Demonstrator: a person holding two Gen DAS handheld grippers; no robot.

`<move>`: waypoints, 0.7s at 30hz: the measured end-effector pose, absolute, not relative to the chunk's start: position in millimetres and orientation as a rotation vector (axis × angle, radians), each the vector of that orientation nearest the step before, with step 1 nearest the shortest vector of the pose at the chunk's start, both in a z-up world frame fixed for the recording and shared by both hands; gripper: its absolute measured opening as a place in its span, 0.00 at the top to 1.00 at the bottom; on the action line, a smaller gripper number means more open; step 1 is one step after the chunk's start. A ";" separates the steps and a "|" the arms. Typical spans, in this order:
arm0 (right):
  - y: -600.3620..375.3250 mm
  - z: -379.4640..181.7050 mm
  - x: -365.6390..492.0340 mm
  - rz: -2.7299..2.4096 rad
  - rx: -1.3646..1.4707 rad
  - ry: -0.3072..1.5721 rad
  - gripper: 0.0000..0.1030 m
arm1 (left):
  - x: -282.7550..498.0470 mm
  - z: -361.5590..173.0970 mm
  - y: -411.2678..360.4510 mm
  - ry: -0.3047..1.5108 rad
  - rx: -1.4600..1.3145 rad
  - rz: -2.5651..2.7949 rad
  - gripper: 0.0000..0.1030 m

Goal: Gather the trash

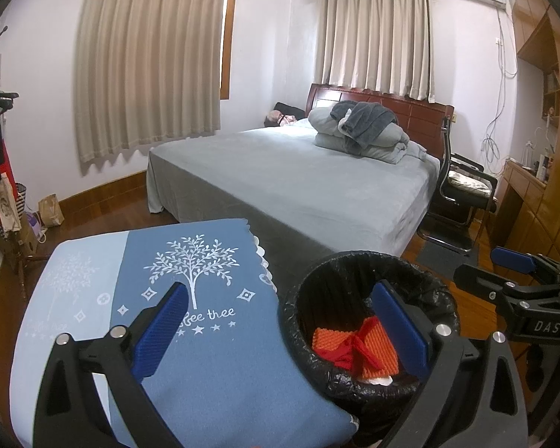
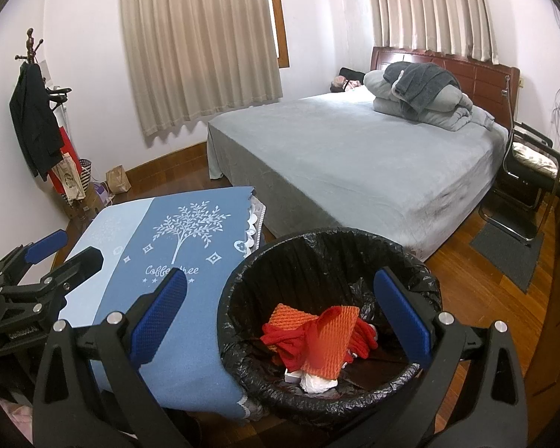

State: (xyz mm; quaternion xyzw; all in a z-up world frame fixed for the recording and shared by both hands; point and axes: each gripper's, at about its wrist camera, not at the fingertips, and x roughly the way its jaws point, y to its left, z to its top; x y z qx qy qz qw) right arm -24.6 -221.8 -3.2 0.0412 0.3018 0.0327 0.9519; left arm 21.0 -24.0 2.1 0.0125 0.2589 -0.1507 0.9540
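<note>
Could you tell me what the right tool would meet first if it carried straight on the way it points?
Probably the rim of the black-lined round trash bin, or the grey bed behind it; depth is unclear.

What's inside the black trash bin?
In the trash bin you can see orange netted foam, red string and crumpled white paper. Anything underneath them is hidden.

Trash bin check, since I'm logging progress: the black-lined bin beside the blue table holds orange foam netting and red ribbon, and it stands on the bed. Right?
Not quite. The trash bin stands on the wooden floor, not the bed, as the right wrist view shows. The orange foam netting and red ribbon are inside.
</note>
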 end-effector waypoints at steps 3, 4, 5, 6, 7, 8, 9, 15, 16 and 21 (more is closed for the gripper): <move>-222.1 -3.3 -24.6 0.067 0.084 0.614 0.05 | 21.1 2.5 -23.6 0.525 0.025 -0.306 0.06; -221.5 -3.0 -24.5 0.067 0.084 0.615 0.05 | 21.2 2.4 -23.7 0.526 0.025 -0.306 0.06; -221.4 -2.9 -24.5 0.067 0.084 0.615 0.05 | 21.1 2.2 -24.0 0.526 0.025 -0.306 0.06; -221.7 -3.1 -24.5 0.067 0.084 0.614 0.05 | 21.1 2.6 -23.5 0.526 0.025 -0.306 0.06; -221.3 -2.9 -24.5 0.066 0.084 0.614 0.05 | 21.1 2.5 -23.6 0.526 0.025 -0.306 0.06; -221.2 -2.8 -24.5 0.066 0.084 0.614 0.05 | 21.1 2.3 -23.9 0.526 0.025 -0.306 0.06; -221.6 -3.0 -24.4 0.067 0.084 0.614 0.05 | 21.2 2.7 -23.4 0.526 0.025 -0.306 0.06; -221.5 -2.8 -24.2 0.067 0.084 0.615 0.05 | 21.3 2.7 -23.7 0.526 0.025 -0.306 0.06; -221.9 -2.9 -24.2 0.067 0.084 0.615 0.05 | 21.3 2.7 -23.8 0.526 0.025 -0.306 0.06; -220.7 -3.6 -24.6 0.067 0.085 0.618 0.05 | 21.5 3.1 -23.1 0.527 0.025 -0.306 0.06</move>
